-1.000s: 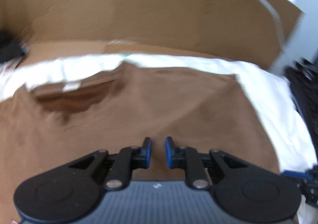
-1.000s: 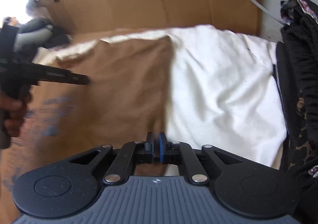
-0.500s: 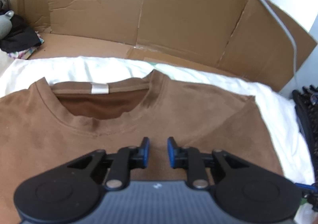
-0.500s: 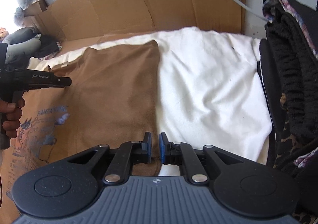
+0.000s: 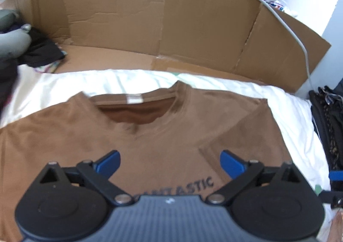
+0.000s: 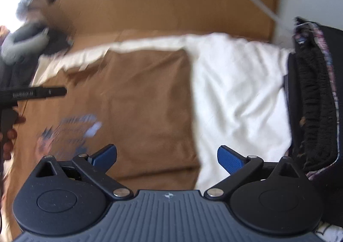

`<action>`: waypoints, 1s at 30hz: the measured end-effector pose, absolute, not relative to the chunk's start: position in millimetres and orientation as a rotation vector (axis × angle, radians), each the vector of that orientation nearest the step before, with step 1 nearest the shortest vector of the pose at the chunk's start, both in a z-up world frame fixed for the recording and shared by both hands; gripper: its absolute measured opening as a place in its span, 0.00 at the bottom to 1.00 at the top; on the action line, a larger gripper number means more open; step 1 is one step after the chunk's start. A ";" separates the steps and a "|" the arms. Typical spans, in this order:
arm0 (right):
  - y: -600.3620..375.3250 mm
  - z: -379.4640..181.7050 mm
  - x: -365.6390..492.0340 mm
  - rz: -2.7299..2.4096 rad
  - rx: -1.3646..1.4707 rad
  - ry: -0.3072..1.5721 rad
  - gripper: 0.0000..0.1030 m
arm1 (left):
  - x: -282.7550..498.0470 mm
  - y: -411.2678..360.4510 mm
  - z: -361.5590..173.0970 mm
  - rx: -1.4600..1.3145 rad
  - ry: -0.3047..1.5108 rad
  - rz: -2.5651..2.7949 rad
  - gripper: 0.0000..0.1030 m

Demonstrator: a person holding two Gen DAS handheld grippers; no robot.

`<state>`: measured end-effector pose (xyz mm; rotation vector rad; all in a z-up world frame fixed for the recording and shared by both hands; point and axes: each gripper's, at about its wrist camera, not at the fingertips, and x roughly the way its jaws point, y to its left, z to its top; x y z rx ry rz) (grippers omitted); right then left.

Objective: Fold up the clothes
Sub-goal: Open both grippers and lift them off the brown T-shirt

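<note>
On the white sheet (image 5: 289,117) before cardboard walls (image 5: 193,16) lies a brown T-shirt (image 5: 171,139), and the left gripper (image 5: 170,161) and right gripper (image 6: 167,156) both hover above it with fingers wide apart.

Both grippers have ribbed grey bodies, black linkages with silver screws, blue fingers (image 5: 232,163).

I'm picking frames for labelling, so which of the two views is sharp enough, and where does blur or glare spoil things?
Left wrist view: mostly sharp, the brown cotton T-shirt with its collar and black print readable, fisheye bending the cardboard wall. Right wrist view: motion-blurred throughout, the shirt print smeared, white bedsheet soft, top left corner washed out by glare.
</note>
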<state>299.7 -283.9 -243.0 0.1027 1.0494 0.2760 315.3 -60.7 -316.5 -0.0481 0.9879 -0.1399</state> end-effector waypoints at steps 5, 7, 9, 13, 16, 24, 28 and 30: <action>-269.5 -215.4 291.8 0.307 0.078 1.122 1.00 | 295.1 -47.7 -288.3 -0.055 0.996 -0.154 0.99; -267.0 -204.5 286.7 0.334 0.094 1.152 1.00 | 287.7 -42.1 -277.0 -0.054 0.996 -0.148 0.99; -265.1 -193.7 281.7 0.362 0.108 1.182 1.00 | 280.0 -36.5 -265.9 -0.060 1.001 -0.152 0.99; -264.2 -167.4 271.4 0.326 0.097 1.205 1.00 | 263.6 -26.1 -239.8 -0.053 0.986 -0.154 0.99; -268.8 -137.0 263.7 0.298 0.126 1.183 1.00 | 253.1 -18.6 -216.1 -0.052 0.973 -0.142 0.99; -278.8 -53.6 236.6 0.237 0.203 1.102 1.00 | 201.3 5.0 -153.6 -0.062 0.969 -0.117 0.99; -272.0 -24.8 218.4 0.203 0.187 1.111 1.00 | 173.2 23.2 -124.2 -0.108 0.986 -0.096 0.99; -267.3 -14.5 207.5 0.177 0.178 1.125 1.00 | 159.9 31.4 -108.7 -0.101 0.987 -0.089 0.99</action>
